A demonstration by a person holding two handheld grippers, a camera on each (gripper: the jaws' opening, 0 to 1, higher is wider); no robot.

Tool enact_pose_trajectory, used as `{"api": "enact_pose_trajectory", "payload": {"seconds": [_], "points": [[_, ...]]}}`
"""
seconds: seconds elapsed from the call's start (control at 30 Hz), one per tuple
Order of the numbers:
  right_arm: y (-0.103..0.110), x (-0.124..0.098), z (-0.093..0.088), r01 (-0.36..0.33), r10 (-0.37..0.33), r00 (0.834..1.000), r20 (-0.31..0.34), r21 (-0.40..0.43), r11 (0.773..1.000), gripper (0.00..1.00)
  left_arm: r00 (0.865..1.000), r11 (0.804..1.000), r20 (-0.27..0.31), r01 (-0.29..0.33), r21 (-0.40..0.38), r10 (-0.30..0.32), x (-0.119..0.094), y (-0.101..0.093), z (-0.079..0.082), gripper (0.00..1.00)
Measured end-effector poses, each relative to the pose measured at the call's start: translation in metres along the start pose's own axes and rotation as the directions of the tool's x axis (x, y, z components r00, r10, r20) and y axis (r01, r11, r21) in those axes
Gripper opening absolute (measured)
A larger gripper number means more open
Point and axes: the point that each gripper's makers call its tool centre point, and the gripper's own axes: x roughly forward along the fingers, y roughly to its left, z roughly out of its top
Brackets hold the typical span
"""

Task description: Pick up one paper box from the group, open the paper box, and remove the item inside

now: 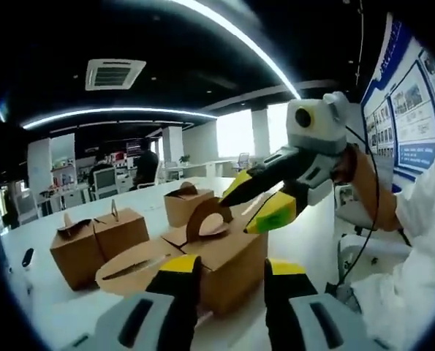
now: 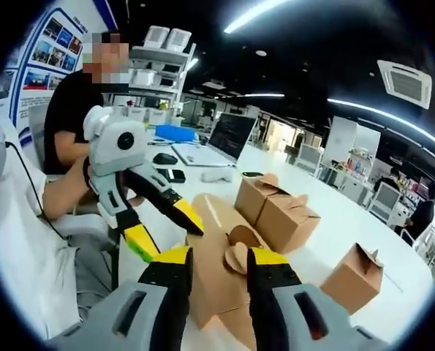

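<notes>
Boxes, left gripper view: four brown paper boxes on the white surface (image 1: 42, 292). Nearest paper box (image 1: 217, 256) sits just ahead of the left gripper (image 1: 232, 272), between its spread jaws, top flaps open, handle arch up. Two joined boxes (image 1: 93, 241) to the left, one more box (image 1: 188, 205) behind. Right gripper (image 1: 265, 197) comes in from the right, jaws apart over the near box, empty.

Right gripper view: near box (image 2: 217, 270) right in front of the right gripper (image 2: 221, 259), jaws spread, a curled flap between them. Left gripper (image 2: 169, 227), jaws apart, touches the box's left side. Box pair (image 2: 275, 208) behind, single box (image 2: 356, 278) at right. Laptop (image 2: 221, 139) farther back, seated person (image 2: 71, 124) at left.
</notes>
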Motion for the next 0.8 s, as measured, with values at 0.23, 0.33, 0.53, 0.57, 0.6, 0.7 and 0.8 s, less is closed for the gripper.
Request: {"api": "enact_pose_trajectory", "payload": {"seconds": [0.23, 0.33, 0.53, 0.57, 0.6, 0.7, 0.8], "points": [[0.001, 0.002, -0.015, -0.01, 0.01, 1.0, -0.03, 0.015, 1.0, 0.3, 1.0, 1.0, -0.004, 0.007, -0.011, -0.007, -0.01, 0.004, 0.003, 0.38], [0.001, 0.003, -0.021, -0.016, 0.017, 0.999, -0.04, 0.03, 0.999, 0.3, 1.0, 0.999, 0.027, 0.013, -0.033, -0.012, -0.014, 0.005, 0.008, 0.38], [0.004, 0.003, -0.027, -0.025, 0.026, 0.998, -0.056, 0.026, 0.999, 0.31, 0.999, 1.0, 0.036, 0.007, -0.022, -0.006, -0.015, 0.007, 0.007, 0.38], [0.003, 0.002, -0.027, -0.023, 0.025, 0.998, -0.058, 0.024, 0.999, 0.31, 0.999, 1.0, 0.036, -0.005, -0.013, 0.005, -0.014, 0.009, 0.007, 0.38], [0.003, 0.001, -0.026, -0.022, 0.023, 0.998, -0.059, 0.022, 1.0, 0.31, 0.999, 1.0, 0.037, -0.013, -0.007, 0.014, -0.013, 0.011, 0.007, 0.38], [0.0, -0.002, -0.021, -0.015, 0.016, 0.999, -0.049, 0.016, 1.0, 0.31, 0.999, 0.999, 0.033, -0.041, 0.016, 0.041, -0.008, 0.016, 0.007, 0.38], [-0.002, -0.004, -0.011, -0.004, 0.004, 1.0, -0.031, 0.007, 1.0, 0.31, 0.998, 0.998, 0.006, -0.056, 0.017, 0.056, -0.004, 0.02, 0.002, 0.4]]}}
